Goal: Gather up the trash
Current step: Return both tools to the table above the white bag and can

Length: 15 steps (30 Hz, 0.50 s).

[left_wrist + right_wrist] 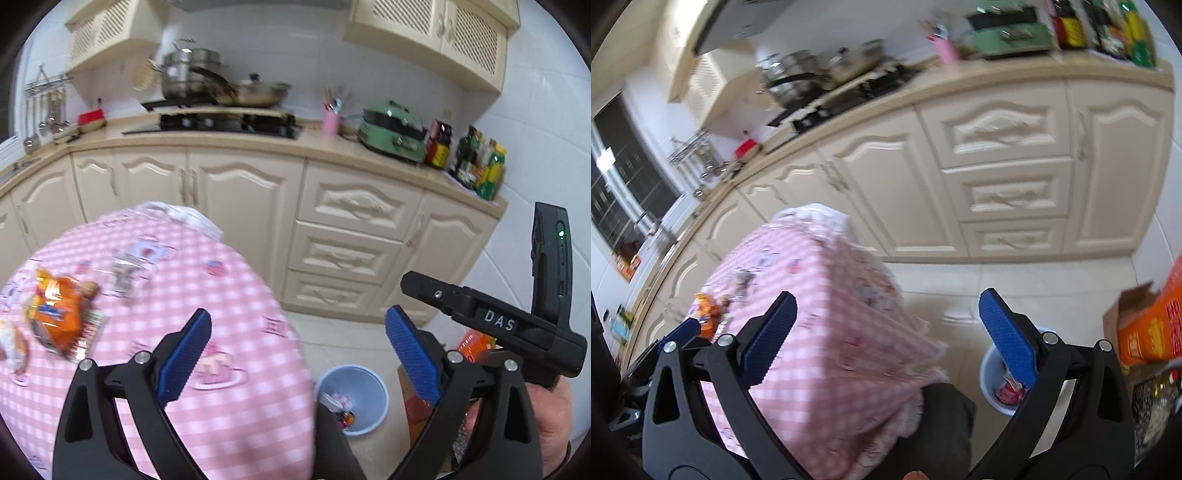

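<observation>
Hovering with jaws spread wide and empty, the left gripper (297, 326) and right gripper (886, 315) should descend squarely on the orange wrapper (59, 314) lying on the pink table (240, 295), then carry it to the bin (352, 398).

pink checked table (229, 295), seemingly wrappers (59, 314) atop

Kitchen, items on view: cream cabinets (243, 199) under a beige counter (332, 147); black hob (225, 123) carrying a steel pot (188, 75) and lidded pan (258, 92); pink utensil cup (331, 120); green appliance (391, 133); bottles (480, 166) at the counter's far end; hanging ladles (48, 107).
</observation>
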Motion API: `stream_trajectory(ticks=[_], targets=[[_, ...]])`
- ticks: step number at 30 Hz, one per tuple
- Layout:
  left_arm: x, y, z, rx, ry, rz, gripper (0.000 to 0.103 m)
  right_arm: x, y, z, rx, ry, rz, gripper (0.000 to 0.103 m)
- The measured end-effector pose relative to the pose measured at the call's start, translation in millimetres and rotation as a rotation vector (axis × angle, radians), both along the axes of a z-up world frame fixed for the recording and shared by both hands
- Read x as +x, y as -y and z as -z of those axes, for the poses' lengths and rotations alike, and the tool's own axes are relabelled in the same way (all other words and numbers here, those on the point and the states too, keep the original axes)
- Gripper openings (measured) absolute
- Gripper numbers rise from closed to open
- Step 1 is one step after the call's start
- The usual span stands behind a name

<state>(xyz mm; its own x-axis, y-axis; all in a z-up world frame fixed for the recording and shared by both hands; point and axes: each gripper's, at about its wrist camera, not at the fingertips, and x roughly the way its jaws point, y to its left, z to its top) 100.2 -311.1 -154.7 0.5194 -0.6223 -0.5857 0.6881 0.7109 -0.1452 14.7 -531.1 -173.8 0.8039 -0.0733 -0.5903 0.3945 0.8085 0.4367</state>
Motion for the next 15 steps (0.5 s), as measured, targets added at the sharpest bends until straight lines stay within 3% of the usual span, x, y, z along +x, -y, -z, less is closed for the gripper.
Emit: stream_trajectory(ticks=[8,15], targets=[[2.0,-74.4,-33.3,-0.034,0.124,-0.114,0.094,35.9,-66.6,-40.3,-0.060,0.063,-0.134,0.097],[21.6,-155.2,-29.0,0.001,0.184,-0.282,0.094,77.7,-139.2,-48.0,-0.121,0.056,-0.279,0.097]])
